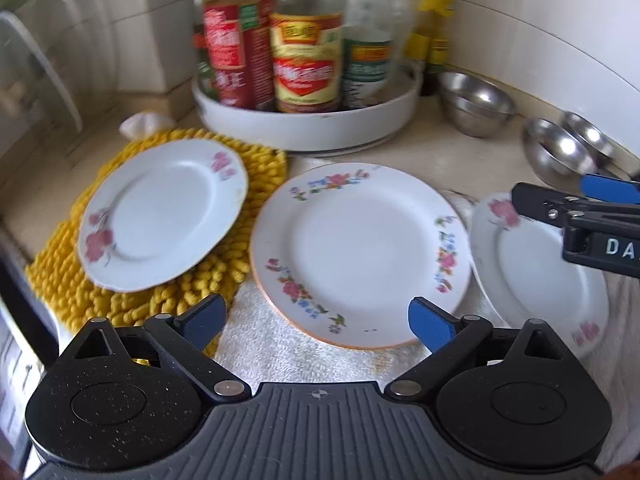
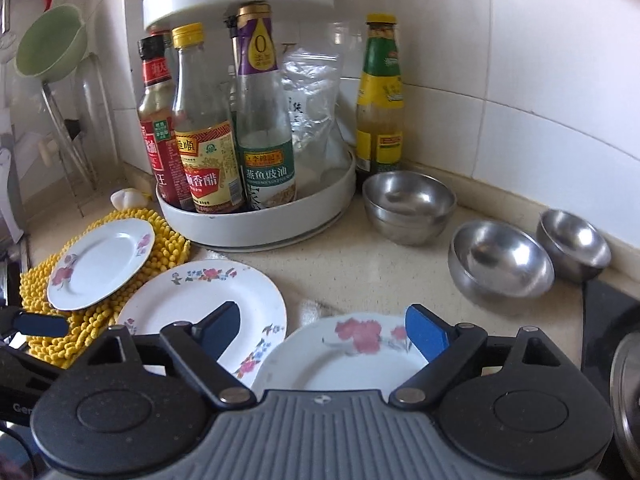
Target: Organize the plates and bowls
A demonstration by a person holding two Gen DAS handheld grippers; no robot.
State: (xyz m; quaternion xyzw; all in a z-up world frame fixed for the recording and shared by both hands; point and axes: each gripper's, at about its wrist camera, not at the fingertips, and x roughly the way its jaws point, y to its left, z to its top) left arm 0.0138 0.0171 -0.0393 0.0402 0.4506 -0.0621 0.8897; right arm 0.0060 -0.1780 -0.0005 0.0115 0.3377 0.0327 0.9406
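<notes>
Hovering my left gripper with jaws apart over the middle plate, I see three round, glossy floral plates lying flat in a row, without a long axis. The left plate rests on a nubby yellow mat; my right gripper, jaws apart, hangs above the right plate. Three steel bowls sit upright on the table.

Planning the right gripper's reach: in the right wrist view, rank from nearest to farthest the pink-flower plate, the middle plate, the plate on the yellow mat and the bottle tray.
1. Pink-flower plate, between the open jaws.
2. Middle plate, left.
3. Plate on the yellow mat, farther left.
4. Bottle tray, behind, by the wall.
</notes>
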